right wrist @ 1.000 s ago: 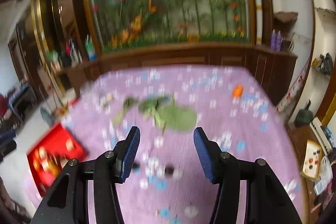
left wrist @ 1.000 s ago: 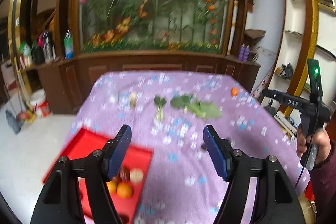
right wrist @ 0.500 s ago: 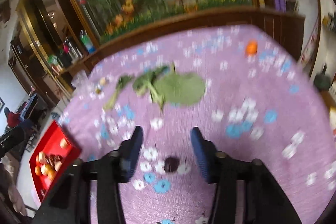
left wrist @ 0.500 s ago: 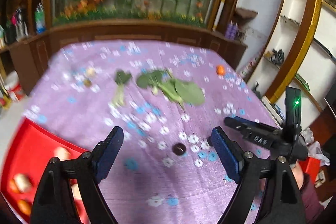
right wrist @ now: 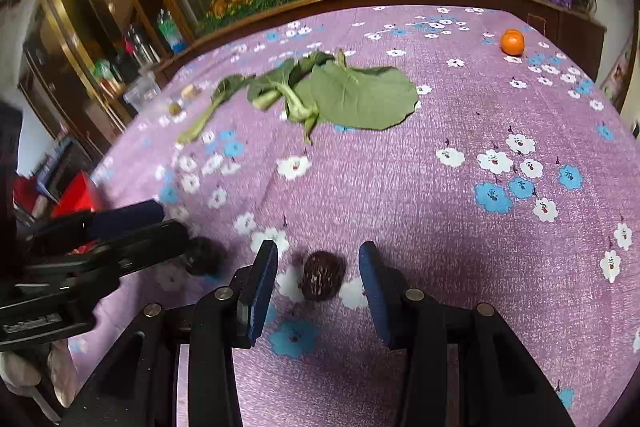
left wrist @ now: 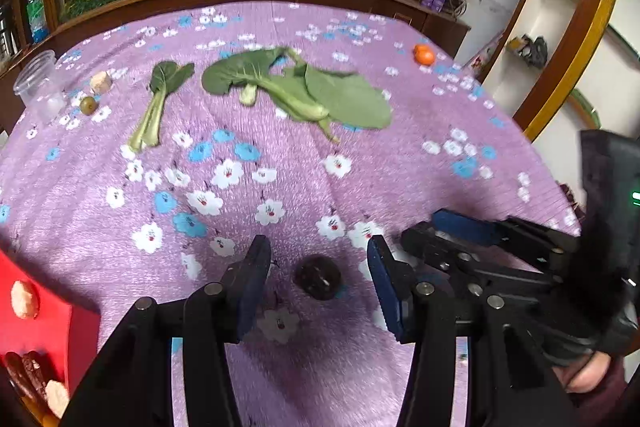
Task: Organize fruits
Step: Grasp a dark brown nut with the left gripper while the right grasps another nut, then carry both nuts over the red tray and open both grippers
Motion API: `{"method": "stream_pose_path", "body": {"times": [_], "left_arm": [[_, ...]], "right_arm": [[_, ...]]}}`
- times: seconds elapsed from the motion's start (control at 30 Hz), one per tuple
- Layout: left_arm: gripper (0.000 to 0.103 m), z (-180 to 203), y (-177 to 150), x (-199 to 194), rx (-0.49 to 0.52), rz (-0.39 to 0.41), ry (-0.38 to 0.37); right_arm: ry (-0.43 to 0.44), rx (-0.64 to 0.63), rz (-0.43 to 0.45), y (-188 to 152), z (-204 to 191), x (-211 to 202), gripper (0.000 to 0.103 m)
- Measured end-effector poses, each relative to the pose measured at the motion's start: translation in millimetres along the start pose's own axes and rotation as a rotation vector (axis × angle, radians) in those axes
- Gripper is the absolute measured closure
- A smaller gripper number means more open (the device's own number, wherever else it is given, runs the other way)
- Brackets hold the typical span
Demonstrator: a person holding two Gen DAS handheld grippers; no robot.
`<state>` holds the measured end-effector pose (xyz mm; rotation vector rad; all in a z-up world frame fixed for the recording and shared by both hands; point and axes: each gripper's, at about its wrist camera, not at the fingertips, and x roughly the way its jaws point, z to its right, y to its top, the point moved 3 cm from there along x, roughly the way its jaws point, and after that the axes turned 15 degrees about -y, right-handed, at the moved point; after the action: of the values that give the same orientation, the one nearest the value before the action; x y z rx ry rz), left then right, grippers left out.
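My left gripper (left wrist: pixel 318 285) is open with a dark round fruit (left wrist: pixel 317 277) lying on the cloth between its fingers. My right gripper (right wrist: pixel 318 279) is open around a second dark brown fruit (right wrist: pixel 323 275), also on the cloth. The left gripper's fruit shows in the right wrist view (right wrist: pixel 205 255) beside the left gripper's fingers (right wrist: pixel 124 215). An orange (right wrist: pixel 512 42) sits at the far right of the table, also in the left wrist view (left wrist: pixel 424 54). A red tray (left wrist: pixel 36 311) holding fruits is at the near left edge.
Leafy greens (left wrist: pixel 304 89) and a single stalk (left wrist: pixel 158 105) lie across the middle of the purple flowered tablecloth (left wrist: pixel 400 163). A small green fruit (left wrist: pixel 88 104), a pale piece (left wrist: pixel 100 81) and a clear plastic cup (left wrist: pixel 38 79) stand at the far left. Wooden cabinets surround the table.
Both grippers have moved down and forward to the cloth. Each now straddles a dark fruit that was further ahead before. The red tray has slid to the left edge of view.
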<state>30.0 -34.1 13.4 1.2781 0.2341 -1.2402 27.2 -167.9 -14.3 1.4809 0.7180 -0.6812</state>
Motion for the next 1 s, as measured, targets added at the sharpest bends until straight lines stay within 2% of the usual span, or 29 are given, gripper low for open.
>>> {"method": "stream_pose_path", "body": {"times": [0.1, 0.2, 0.27, 0.4, 0.5, 0.53, 0.57, 0.73, 0.83, 0.93, 1.0], "left_arm": [[0.054, -1, -4, 11, 0.031, -0.02, 0.027], [0.054, -3, -6, 17, 0.03, -0.031, 0.023], [0.056, -4, -6, 19, 0.026, -0.027, 0.02], [0.06, -3, -6, 21, 0.04, -0.018, 0.028], [0.078, 5, -9, 24, 0.089, -0.028, 0.073], [0.079, 8, -10, 23, 0.097, -0.031, 0.075], [0.08, 11, -12, 21, 0.098, -0.029, 0.075], [0.08, 19, -16, -16, 0.105, 0.048, 0.072], [0.08, 14, -21, -49, 0.069, 0.113, 0.064], [0.079, -4, -31, -82, -0.025, 0.179, 0.044], [0.079, -25, -41, -104, -0.123, 0.222, 0.013]], "right_arm": [[-0.02, -0.029, 0.009, -2, -5, 0, 0.058], [-0.062, -0.065, 0.021, -3, -8, 0, 0.068], [-0.084, -0.082, 0.027, -4, -10, 0, 0.071], [-0.09, -0.092, 0.027, -3, -11, 1, 0.071], [-0.091, -0.095, 0.027, -3, -11, 1, 0.072], [-0.09, -0.095, 0.027, -3, -11, 0, 0.074], [-0.081, -0.093, 0.026, -4, -11, 0, 0.082], [-0.002, -0.028, 0.019, -5, -3, -2, 0.082], [0.029, -0.007, 0.029, -5, -2, -4, 0.082], [0.082, 0.025, 0.042, -5, -3, -9, 0.082], [0.099, 0.038, 0.048, -5, -4, -12, 0.082]]}}
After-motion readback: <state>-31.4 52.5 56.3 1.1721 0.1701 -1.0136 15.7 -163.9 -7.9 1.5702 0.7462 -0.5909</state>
